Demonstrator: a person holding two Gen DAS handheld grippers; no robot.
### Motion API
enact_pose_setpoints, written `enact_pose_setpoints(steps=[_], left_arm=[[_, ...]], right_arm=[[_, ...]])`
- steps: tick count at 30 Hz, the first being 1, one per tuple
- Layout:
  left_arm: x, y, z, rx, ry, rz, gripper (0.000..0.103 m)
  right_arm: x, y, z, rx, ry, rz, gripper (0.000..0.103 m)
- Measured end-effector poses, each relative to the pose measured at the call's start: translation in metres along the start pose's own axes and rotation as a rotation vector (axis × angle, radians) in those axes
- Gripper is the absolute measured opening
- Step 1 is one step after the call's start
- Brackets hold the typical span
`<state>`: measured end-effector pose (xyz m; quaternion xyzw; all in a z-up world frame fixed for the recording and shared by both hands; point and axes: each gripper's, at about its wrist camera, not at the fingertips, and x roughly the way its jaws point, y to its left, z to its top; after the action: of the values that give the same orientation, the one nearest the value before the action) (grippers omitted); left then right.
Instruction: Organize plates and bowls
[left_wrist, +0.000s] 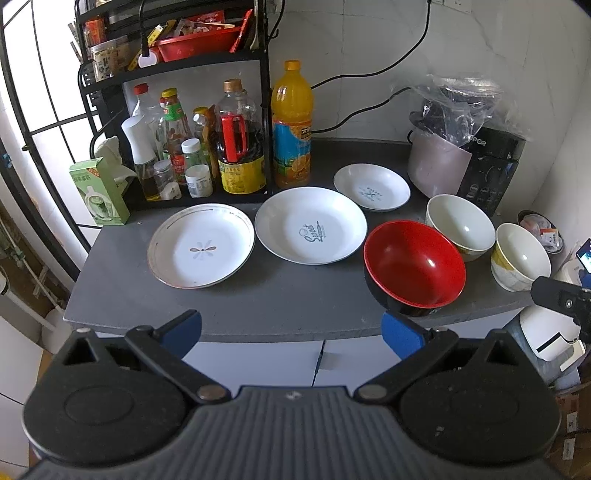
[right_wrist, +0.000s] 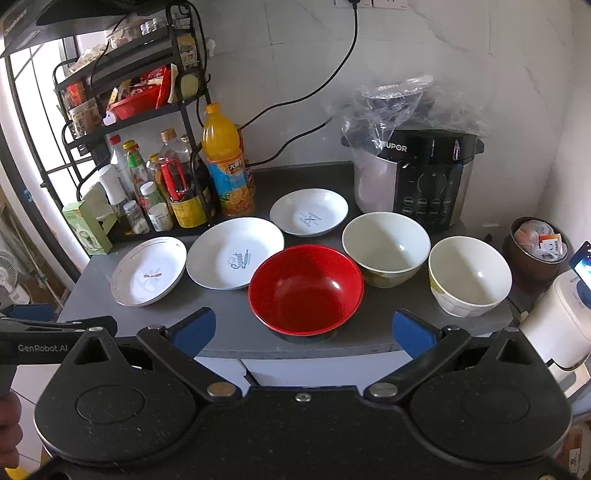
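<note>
Three white plates lie in a row on the grey counter: a gold-rimmed plate at left, a large "Sweet" plate in the middle, a small plate behind. Right of them stand a red bowl and two cream bowls. My left gripper hangs open before the counter's front edge. My right gripper is open too, just short of the red bowl. Both hold nothing.
A black rack with sauce bottles fills the back left, an orange juice bottle beside it. A SUPOR cooker under a plastic bag stands back right. A brown pot and a white appliance sit at far right.
</note>
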<state>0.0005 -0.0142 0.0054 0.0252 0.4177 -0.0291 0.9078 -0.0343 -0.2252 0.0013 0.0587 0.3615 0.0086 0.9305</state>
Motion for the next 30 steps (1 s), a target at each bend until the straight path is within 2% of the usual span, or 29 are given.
enact_pose_setpoints(steps=[28,30], left_arm=[[0.0049,-0.0010,0.0046,-0.004,0.001,-0.003,0.103],[0.0046,-0.0008,0.0047,0.000,-0.004,0.014,0.103]], right_arm=[[0.0044,-0.0032,0.0042,-0.003,-0.002,-0.012,0.103],[0.0047,-0.0030,0.0049,-0.006,-0.004,-0.010,0.103]])
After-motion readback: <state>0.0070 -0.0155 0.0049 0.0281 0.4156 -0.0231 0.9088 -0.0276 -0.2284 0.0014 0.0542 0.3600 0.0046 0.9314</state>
